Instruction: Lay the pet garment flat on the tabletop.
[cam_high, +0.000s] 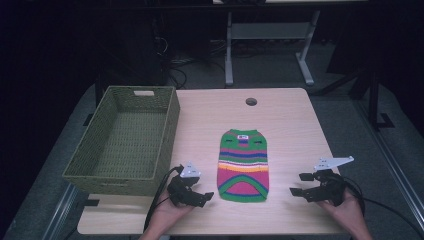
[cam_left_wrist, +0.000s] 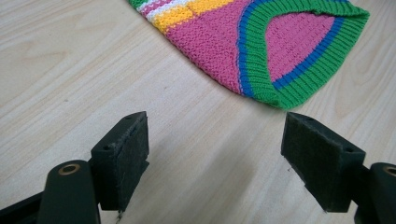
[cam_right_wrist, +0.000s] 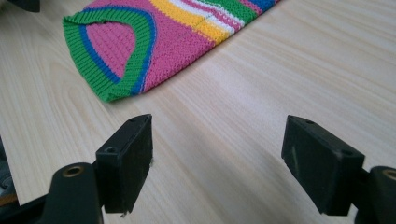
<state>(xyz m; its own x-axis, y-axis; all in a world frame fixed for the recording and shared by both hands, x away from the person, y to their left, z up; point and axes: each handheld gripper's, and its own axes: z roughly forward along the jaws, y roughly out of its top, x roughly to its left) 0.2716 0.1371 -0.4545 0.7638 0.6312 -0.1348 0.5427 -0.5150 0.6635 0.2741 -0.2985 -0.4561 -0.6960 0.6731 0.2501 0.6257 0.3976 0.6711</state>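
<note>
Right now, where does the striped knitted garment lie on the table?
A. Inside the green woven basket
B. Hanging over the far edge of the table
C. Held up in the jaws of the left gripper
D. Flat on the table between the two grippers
D: the striped knitted garment lies flat on the table, with the left gripper and the right gripper open on either side, apart from it; the basket holds nothing.

- The high view is dim and soft, its surroundings nearly black; the pale wooden desk (cam_high: 285, 125) is evenly lit from above.
- Both gripper views are bright and sharp, with faint shadows.
</note>
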